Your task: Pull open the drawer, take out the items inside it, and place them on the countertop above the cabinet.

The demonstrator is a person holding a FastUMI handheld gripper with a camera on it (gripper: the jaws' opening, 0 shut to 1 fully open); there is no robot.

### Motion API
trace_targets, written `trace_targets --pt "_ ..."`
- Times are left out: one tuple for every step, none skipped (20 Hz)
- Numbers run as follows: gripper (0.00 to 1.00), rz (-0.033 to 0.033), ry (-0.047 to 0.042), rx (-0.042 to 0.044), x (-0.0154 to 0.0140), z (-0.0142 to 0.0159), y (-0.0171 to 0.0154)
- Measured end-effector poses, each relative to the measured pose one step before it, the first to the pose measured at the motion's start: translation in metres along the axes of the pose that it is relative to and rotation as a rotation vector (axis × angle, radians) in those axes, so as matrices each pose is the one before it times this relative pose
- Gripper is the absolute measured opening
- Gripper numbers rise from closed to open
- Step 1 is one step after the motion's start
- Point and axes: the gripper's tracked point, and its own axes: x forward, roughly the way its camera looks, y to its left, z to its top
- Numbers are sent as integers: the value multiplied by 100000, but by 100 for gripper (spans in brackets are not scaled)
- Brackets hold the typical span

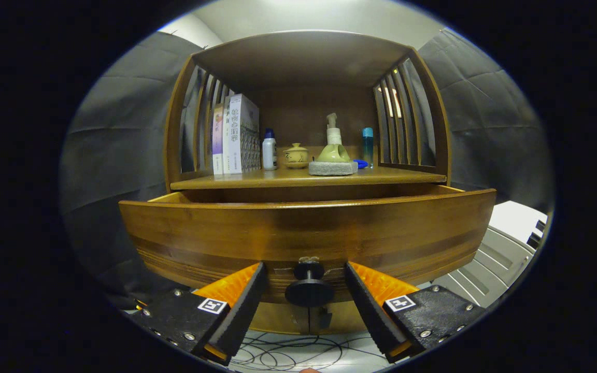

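A: So, where does the drawer (306,233) stand?

B: Pulled out from under the surface (306,178), its front well forward of that edge. Its knob (309,286) sits between the fingers of the claw (306,290), which is spread wide; neither finger touches the knob, so it holds nothing.

A: And the items inside?

B: Cannot tell. The drawer front hides the interior from this low angle.

A: What might go wrong?

B: I'd judge the front's top rim the main hazard. The claw sits below it, so rising straight up could catch a finger on the knob or scrape the front. Reaching in blind could also knock whatever lies inside.

A: Room above the drawer?

B: Only a narrow gap shows between the rim and the surface's edge, so tall items may snag coming out if the drawer is not far enough open.

A: And on the surface itself?

B: Crowded toward the back: books (233,135), a white bottle (269,150), a small lidded pot (296,156), a pump bottle (333,132) behind a sponge (332,167). The front strip looks free, the slatted sides hemming it in.
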Motion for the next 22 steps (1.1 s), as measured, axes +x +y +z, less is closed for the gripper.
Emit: trace_targets --pt "95 -225 -622 8 424 155 -70" --pt "95 29 257 -193 629 17 22" --pt "95 -189 -447 -322 362 16 -95" --pt "95 0 111 -145 461 9 -8" --pt "95 159 -510 -194 531 43 175" --pt "94 261 159 -21 199 60 71" --pt "94 -18 -437 -157 375 60 -53" --pt "93 310 26 -81 338 2 -42" --pt "93 157 -257 6 326 76 -35" --pt "92 94 84 176 262 21 -9" --pt "92 -15 -81 247 393 62 36" --pt "92 -119 129 484 454 60 -37" --pt "92 -92 23 436 506 163 -25" --pt "92 -64 61 237 427 -23 93" --pt "92 -31 -12 0 521 112 -30" --pt "92 -33 -6 -98 539 36 -44" --pt "92 4 128 -61 483 66 39" --pt "92 5 229 171 570 42 -26" --pt "93 -9 149 394 558 151 -25" --pt "93 -7 352 159 429 -22 98" --pt "93 36 233 -99 547 61 22" --pt "93 54 271 -219 638 43 -96"
